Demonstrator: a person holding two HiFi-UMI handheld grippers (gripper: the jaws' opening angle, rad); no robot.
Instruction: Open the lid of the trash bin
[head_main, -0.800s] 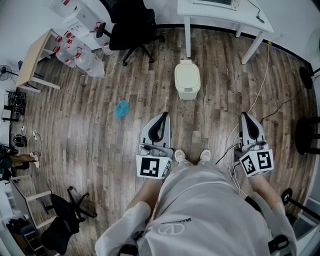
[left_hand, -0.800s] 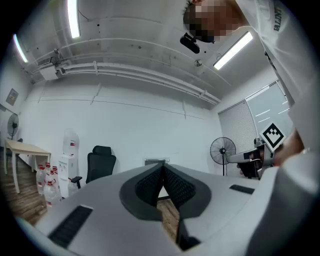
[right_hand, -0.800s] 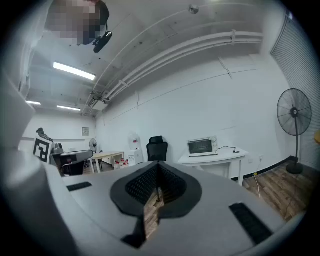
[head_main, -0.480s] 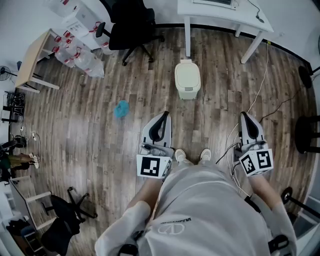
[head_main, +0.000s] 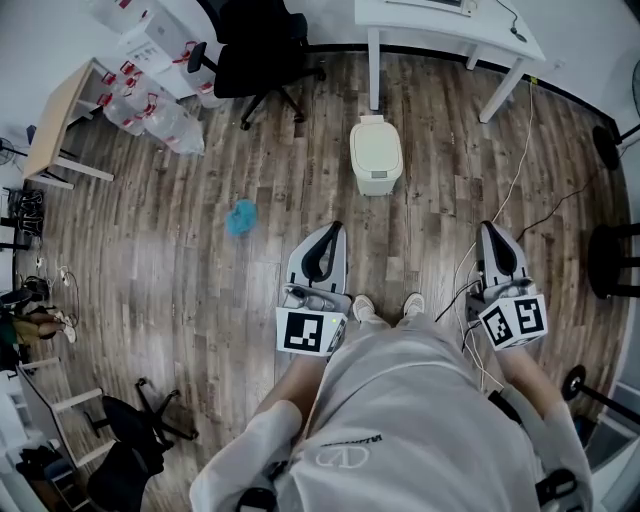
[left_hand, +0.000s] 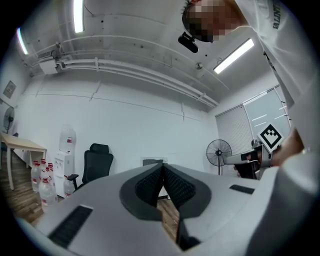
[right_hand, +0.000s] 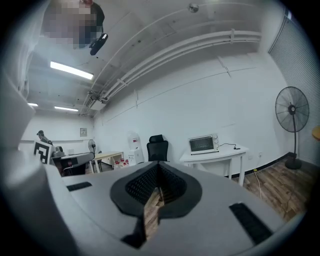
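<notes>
A small cream trash bin (head_main: 376, 156) stands on the wooden floor with its lid down, just in front of a white desk (head_main: 450, 28). My left gripper (head_main: 330, 232) hangs below and left of the bin, shut with nothing in it. My right gripper (head_main: 491, 232) hangs below and right of the bin, also shut and empty. Both are well short of the bin. In the left gripper view the left gripper (left_hand: 163, 166) has its jaws pressed together, and in the right gripper view the right gripper (right_hand: 157, 165) is closed likewise. The bin shows in neither gripper view.
A crumpled blue item (head_main: 241, 217) lies on the floor left of the bin. A black office chair (head_main: 258, 55) stands at the back, with water bottles (head_main: 150, 110) and a wooden table (head_main: 62, 118) to the left. A white cable (head_main: 510, 190) runs along the floor on the right.
The view has shifted slightly; both grippers and the bin hold nearly the same places, and both grippers stay shut.
</notes>
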